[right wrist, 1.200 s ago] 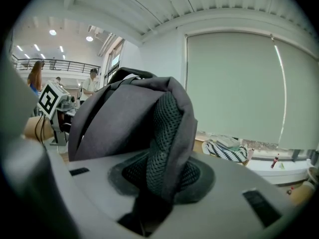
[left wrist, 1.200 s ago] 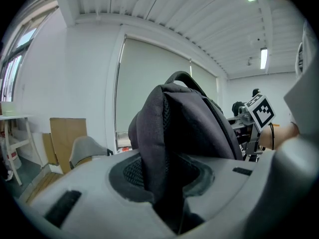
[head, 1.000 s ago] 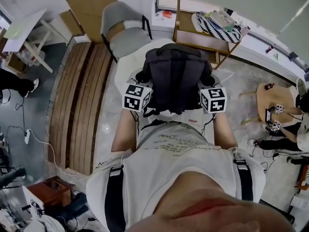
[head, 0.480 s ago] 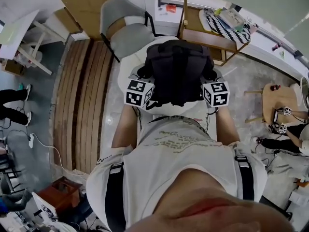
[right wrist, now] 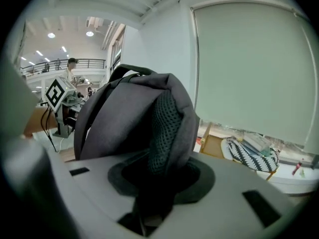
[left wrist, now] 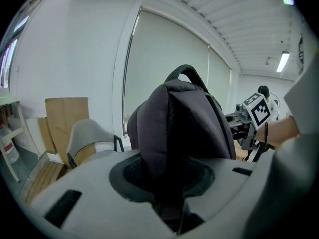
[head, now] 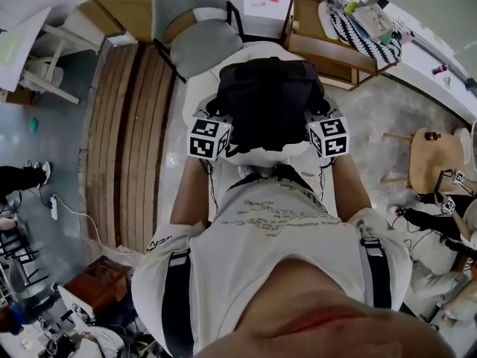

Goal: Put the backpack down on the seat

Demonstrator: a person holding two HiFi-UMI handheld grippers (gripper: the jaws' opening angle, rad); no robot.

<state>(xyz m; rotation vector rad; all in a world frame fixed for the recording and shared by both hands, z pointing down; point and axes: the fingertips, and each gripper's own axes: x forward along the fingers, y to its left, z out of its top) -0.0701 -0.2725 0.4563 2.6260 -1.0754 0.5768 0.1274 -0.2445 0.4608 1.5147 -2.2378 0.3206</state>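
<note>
Both grippers and the backpack [head: 268, 99] have travelled forward and a little lower since the earlier frames. The load now sits further over the white seat [head: 195, 95] and closer to the grey chair [head: 197, 43] behind it.

Nearest the person, the left gripper [left wrist: 172, 203] is clamped on a padded fold at the backpack's left flank, with dark fabric filling the gap between its jaws. The right gripper [right wrist: 149, 203] is closed in the same way on the mesh-lined padding of the right flank. Gripping both sides at about the same height probably keeps the bag level and stops it swinging or tipping as it is lowered.

Between the two grippers the backpack stands upright. Its long axis runs top to bottom and its carry handle [left wrist: 185, 72] is uppermost, so the head view looks down on its crown. Which broad face is turned towards the person is hard to tell.

It hangs over the middle of the white seat, whose pale edge shows around it on the left and on the near side. Whether its base already touches the cushion is hidden by its own bulk, and with both grips still tight it looks carried rather than set down.

Past the seat is the grey chair, well apart from the bag.
</note>
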